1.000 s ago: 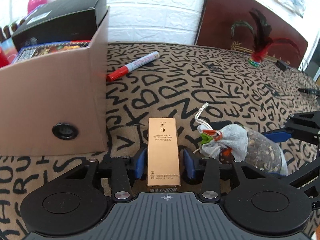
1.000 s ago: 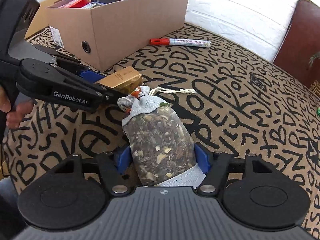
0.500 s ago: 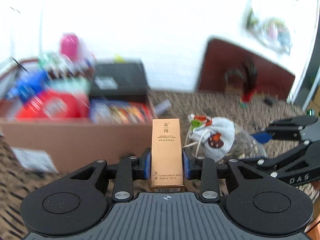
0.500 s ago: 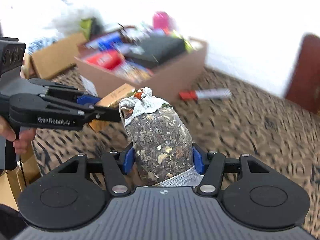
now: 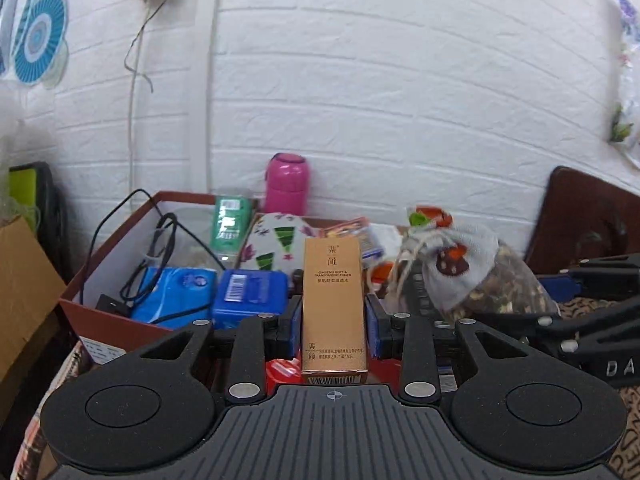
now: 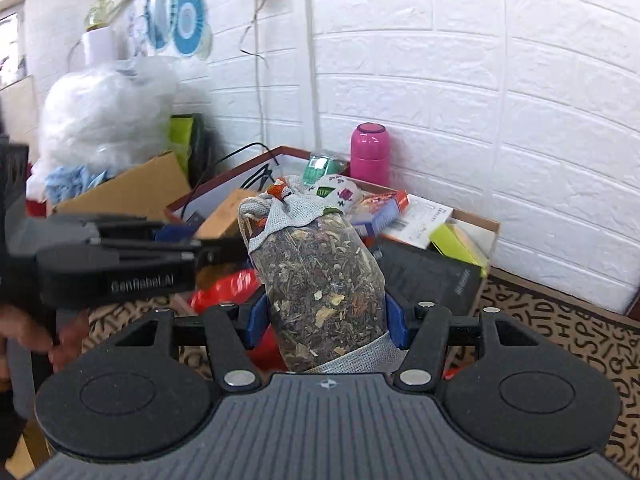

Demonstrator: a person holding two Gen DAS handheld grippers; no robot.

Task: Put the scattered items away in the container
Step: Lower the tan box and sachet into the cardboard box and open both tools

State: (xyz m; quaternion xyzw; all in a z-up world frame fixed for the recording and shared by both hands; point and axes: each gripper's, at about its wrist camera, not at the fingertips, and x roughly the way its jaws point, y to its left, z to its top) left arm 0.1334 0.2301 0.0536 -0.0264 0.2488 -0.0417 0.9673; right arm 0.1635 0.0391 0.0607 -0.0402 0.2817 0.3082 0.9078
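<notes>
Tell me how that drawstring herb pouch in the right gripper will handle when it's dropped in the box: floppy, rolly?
The herb pouch looks soft: its sides seem to pinch in between the right gripper pads. The loose dried fill probably shifts and settles, so it should slump, not roll. Likely light for its bulk; the gathered neck flops sideways.

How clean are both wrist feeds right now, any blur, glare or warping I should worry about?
Left wrist: gold toner box sharp in the left gripper, label readable; wall brick lines bow from the fisheye. Right wrist: herb pouch crisp in the right gripper, the other tool at the left edge smeared; no harsh glare, corners vignetted black.
</notes>
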